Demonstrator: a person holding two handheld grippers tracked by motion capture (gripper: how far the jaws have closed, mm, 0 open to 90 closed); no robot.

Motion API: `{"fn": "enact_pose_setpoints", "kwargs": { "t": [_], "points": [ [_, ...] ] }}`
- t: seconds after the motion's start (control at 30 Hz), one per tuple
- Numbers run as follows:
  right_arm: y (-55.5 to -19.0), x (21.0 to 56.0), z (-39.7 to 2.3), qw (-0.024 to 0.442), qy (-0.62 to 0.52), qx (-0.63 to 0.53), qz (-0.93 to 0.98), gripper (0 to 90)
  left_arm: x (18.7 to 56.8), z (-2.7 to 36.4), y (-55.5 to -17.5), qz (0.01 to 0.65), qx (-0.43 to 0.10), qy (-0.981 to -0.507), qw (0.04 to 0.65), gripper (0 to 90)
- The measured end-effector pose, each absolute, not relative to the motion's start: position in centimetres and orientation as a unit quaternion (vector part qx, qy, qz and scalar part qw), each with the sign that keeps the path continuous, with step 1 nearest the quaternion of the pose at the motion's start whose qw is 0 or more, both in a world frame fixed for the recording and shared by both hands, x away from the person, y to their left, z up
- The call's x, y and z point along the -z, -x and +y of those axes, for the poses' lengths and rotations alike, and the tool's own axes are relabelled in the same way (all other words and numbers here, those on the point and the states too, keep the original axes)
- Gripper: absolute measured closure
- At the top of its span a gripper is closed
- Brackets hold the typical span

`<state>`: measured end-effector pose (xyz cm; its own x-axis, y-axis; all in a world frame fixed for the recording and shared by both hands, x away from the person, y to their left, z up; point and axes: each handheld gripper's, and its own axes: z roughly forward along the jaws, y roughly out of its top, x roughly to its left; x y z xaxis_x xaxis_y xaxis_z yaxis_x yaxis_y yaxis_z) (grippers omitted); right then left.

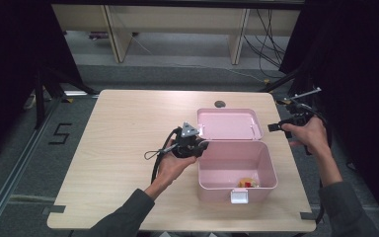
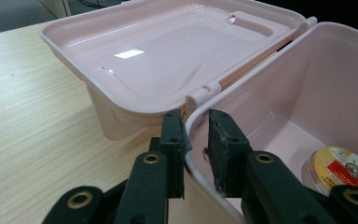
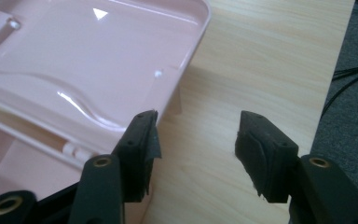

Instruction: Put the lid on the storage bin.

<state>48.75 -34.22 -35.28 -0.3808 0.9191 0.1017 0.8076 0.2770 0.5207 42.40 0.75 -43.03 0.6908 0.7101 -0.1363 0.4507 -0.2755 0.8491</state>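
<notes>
The left tongs (image 1: 201, 146) are clamped on the rear left corner of the box's (image 1: 237, 170) rim, one jaw outside the wall and one inside, as is seen in the left gripper view, where the pink wall (image 2: 193, 135) is pinched between the black pads. The right tongs (image 1: 272, 127) are held apart with nothing between them, raised off the right of the bench (image 1: 128, 148) just beyond the lid (image 1: 229, 123); in the right gripper view only bare wood (image 3: 242, 60) is seen between the jaws, with the lid's corner (image 3: 121, 60) to their left. The pink box is set right of the bench's middle, its lid thrown fully back and lying flat behind it on the hinge. A round tin (image 2: 347, 169) with a gold and red label is seen on the box's floor near the front wall
</notes>
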Motion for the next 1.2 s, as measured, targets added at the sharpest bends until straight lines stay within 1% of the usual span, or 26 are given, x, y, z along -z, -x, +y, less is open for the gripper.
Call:
{"fn": "enact_pose_setpoints", "kwargs": {
  "t": [0.03,0.07,0.1,0.2,0.23,0.27,0.3,0.4,0.53,0.57,0.6,0.63,0.67,0.7,0.8,0.83,1.0,1.07,1.1,1.2],
  "points": [
    [-49.2,35.2,-34.2,0.113,-0.536,-0.249,0.799,51.5,43.0,0.8,-42.4,0.369,-0.136,-0.787,0.476,75.9],
    [-49.2,35.2,-34.2,0.113,-0.536,-0.249,0.799,51.5,43.0,0.8,-42.4,0.369,-0.136,-0.787,0.476,76.0],
    [-50.1,35.1,-33.3,0.099,-0.557,-0.239,0.789,53.7,43.0,0.8,-42.4,0.369,-0.137,-0.787,0.476,75.9],
    [-51.0,35.4,-33.0,0.106,-0.555,-0.233,0.792,55.2,43.0,0.8,-42.4,0.369,-0.137,-0.787,0.476,75.9],
    [-51.6,35.6,-32.2,0.089,-0.578,-0.231,0.777,58.0,43.0,0.7,-42.4,0.369,-0.137,-0.787,0.475,76.0],
    [-51.6,35.6,-32.2,0.089,-0.578,-0.231,0.777,58.0,43.0,0.7,-42.4,0.369,-0.137,-0.787,0.475,76.0],
    [-52.3,35.9,-32.0,0.096,-0.572,-0.224,0.783,60.0,43.0,0.8,-42.4,0.369,-0.137,-0.787,0.475,76.0],
    [-52.7,36.2,-31.7,0.095,-0.579,-0.219,0.780,61.1,43.1,0.6,-42.4,0.373,-0.139,-0.782,0.480,75.9],
    [-53.8,36.7,-31.3,0.106,-0.577,-0.209,0.783,63.8,43.1,0.7,-42.3,0.367,-0.140,-0.786,0.477,75.9],
    [-53.9,36.7,-30.8,0.087,-0.598,-0.210,0.768,64.2,43.1,0.8,-42.4,0.365,-0.137,-0.787,0.477,75.9],
    [-53.9,36.7,-30.8,0.087,-0.598,-0.210,0.768,64.2,43.1,0.8,-42.4,0.365,-0.137,-0.787,0.477,75.9],
    [-54.2,36.9,-30.9,0.099,-0.592,-0.209,0.772,65.6,43.1,0.7,-42.4,0.366,-0.137,-0.787,0.478,75.9],
    [-54.2,36.9,-30.9,0.099,-0.592,-0.209,0.772,65.6,43.1,0.7,-42.4,0.366,-0.137,-0.787,0.478,76.0],
    [-54.5,37.1,-30.6,0.090,-0.604,-0.204,0.765,66.2,43.1,0.7,-42.3,0.368,-0.139,-0.786,0.477,76.0],
    [-54.9,37.4,-30.6,0.096,-0.600,-0.205,0.767,67.6,43.2,0.6,-42.3,0.372,-0.140,-0.781,0.481,76.0],
    [-55.0,37.5,-30.5,0.090,-0.604,-0.205,0.765,68.0,43.2,0.6,-42.3,0.371,-0.138,-0.782,0.481,76.0],
    [-55.6,37.9,-30.2,0.092,-0.609,-0.199,0.762,70.9,43.1,0.7,-42.3,0.367,-0.138,-0.787,0.477,76.0],
    [-55.8,38.1,-30.1,0.091,-0.612,-0.199,0.760,72.1,43.2,0.6,-42.3,0.371,-0.140,-0.781,0.482,76.0],
    [-55.8,38.2,-29.8,0.084,-0.622,-0.195,0.753,72.3,43.2,0.6,-42.3,0.372,-0.141,-0.781,0.482,76.0],
    [-56.0,38.4,-29.8,0.090,-0.614,-0.192,0.760,73.4,43.2,0.6,-42.3,0.372,-0.140,-0.781,0.482,76.0]
  ]
}}
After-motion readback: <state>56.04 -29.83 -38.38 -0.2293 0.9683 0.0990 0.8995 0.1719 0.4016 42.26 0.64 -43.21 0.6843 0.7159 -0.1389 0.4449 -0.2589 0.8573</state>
